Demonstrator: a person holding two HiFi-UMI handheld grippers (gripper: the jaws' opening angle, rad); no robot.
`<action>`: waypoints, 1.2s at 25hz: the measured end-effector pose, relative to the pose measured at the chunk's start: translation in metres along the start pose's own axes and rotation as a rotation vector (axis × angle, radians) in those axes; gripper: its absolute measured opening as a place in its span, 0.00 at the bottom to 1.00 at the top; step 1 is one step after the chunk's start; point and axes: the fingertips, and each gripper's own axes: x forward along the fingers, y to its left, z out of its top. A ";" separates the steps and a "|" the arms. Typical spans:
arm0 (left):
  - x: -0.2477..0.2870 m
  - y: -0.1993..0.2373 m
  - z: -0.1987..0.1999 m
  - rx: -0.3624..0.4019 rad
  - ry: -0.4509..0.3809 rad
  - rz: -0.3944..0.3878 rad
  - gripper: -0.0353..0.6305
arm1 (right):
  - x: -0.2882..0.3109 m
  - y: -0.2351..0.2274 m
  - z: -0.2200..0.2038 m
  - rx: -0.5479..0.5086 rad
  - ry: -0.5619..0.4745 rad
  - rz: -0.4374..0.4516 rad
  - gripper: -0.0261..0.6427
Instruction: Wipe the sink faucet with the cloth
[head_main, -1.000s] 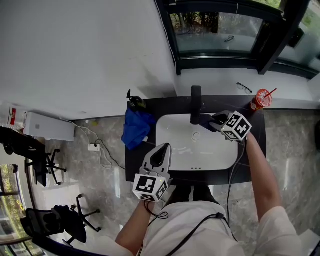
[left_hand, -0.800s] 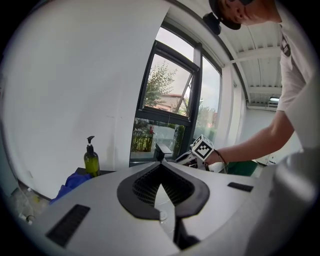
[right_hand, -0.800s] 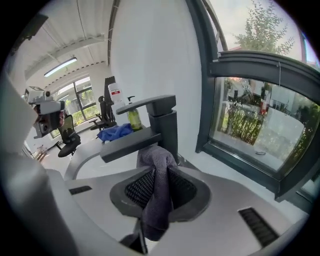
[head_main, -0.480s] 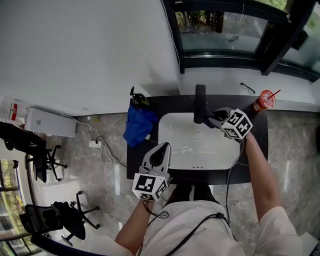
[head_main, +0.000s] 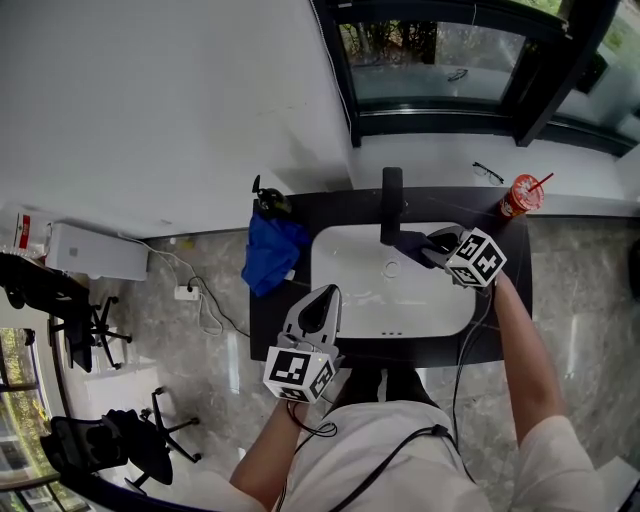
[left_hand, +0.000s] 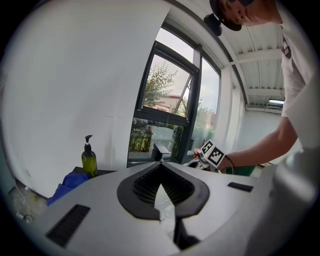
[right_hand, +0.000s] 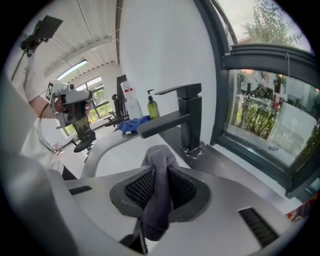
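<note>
I can't read any words or numbers here. The cube (head_main: 300, 372) on my left gripper (head_main: 321, 303) and the cube (head_main: 475, 256) on my right gripper (head_main: 428, 241) have black and white square marks, but no letters. The white bottle (right_hand: 132, 102) far ahead of my right gripper has a red label, too small to read.

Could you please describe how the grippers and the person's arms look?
The left gripper and right gripper are light grey shells with black ribbed pads, each bearing a white cube with black square markers. Black cables trail from both. The shirt is white, short-sleeved.
</note>
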 end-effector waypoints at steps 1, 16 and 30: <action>0.000 0.000 0.000 0.000 0.002 0.001 0.04 | 0.001 -0.011 0.004 0.003 -0.004 -0.038 0.14; -0.008 0.008 -0.004 -0.005 0.006 0.031 0.04 | 0.006 -0.027 0.055 -0.030 -0.111 -0.071 0.14; -0.008 -0.004 -0.006 0.000 0.007 0.004 0.04 | -0.006 -0.016 0.014 0.001 -0.018 -0.038 0.14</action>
